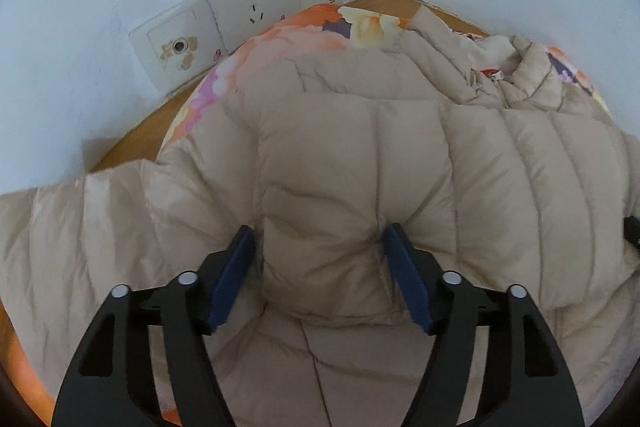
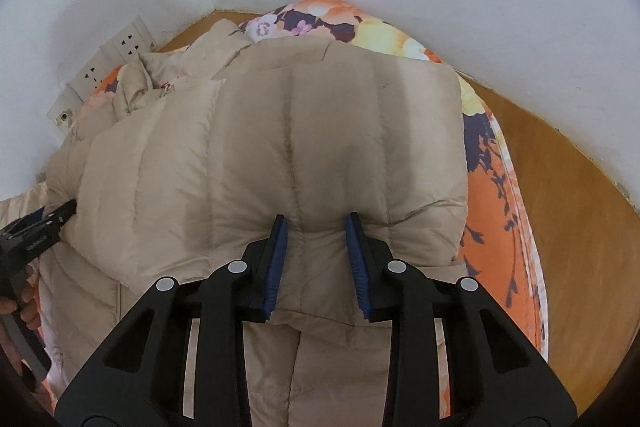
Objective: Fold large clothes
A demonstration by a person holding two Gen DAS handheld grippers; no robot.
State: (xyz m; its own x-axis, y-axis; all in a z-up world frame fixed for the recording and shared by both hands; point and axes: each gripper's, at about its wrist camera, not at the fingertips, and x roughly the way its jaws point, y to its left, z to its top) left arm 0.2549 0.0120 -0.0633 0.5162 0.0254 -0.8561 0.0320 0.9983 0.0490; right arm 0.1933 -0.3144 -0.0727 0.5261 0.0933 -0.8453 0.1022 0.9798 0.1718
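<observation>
A beige quilted puffer jacket [image 1: 360, 155] lies spread over a floral quilt, its lower part folded up over the body. My left gripper [image 1: 320, 251] pinches a thick puffed fold of the jacket, and both blue pads dent the fabric. In the right wrist view the folded panel [image 2: 320, 127] fills the middle. My right gripper [image 2: 316, 227] is shut on that panel's near edge, with a narrow ridge of fabric squeezed between its pads. The left gripper [image 2: 60, 213] shows at the left edge there, its tip against the jacket's side.
The orange floral quilt [image 2: 496, 195] lies under the jacket on a wooden surface [image 2: 580, 207]. White walls meet in a corner close behind. Wall sockets [image 1: 248, 7] sit low on the left wall. The collar and zipper [image 1: 496, 77] lie bunched at the far side.
</observation>
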